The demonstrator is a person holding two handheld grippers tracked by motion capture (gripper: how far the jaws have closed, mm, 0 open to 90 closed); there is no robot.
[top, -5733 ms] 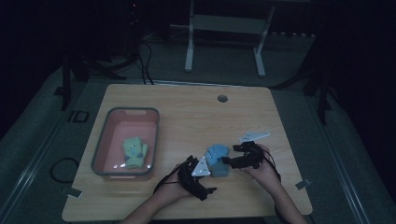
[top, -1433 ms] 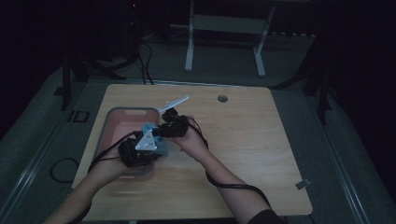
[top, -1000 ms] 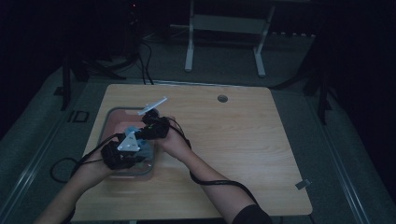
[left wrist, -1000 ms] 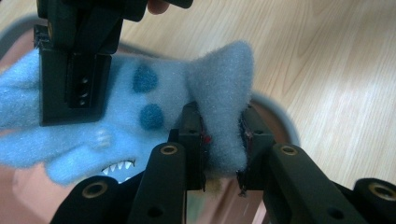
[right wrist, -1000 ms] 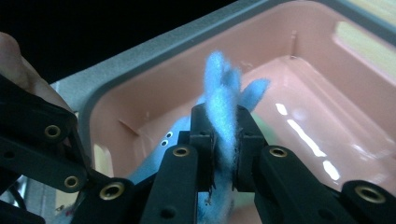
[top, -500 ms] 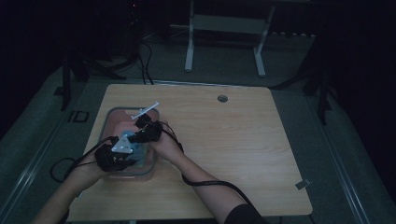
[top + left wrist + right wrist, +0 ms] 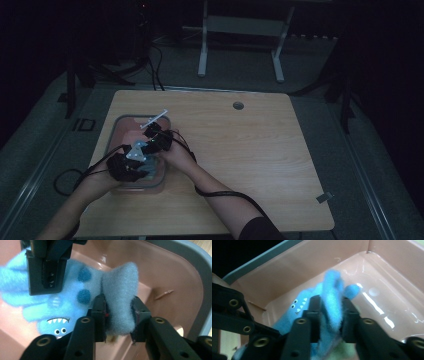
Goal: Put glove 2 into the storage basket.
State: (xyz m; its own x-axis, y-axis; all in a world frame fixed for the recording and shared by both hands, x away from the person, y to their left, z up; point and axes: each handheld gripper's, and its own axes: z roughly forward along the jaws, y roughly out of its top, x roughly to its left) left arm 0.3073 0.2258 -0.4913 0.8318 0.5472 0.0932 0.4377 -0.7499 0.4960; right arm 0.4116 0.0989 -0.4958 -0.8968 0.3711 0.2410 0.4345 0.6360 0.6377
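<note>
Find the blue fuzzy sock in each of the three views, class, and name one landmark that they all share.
High view: blue sock barely visible between the two grippers, inside the tub at table's left.
Left gripper view: sock centre-left, pinched between the jaws.
Right gripper view: sock at centre, between the jaws.
Shared landmark: the pink tub.
</note>
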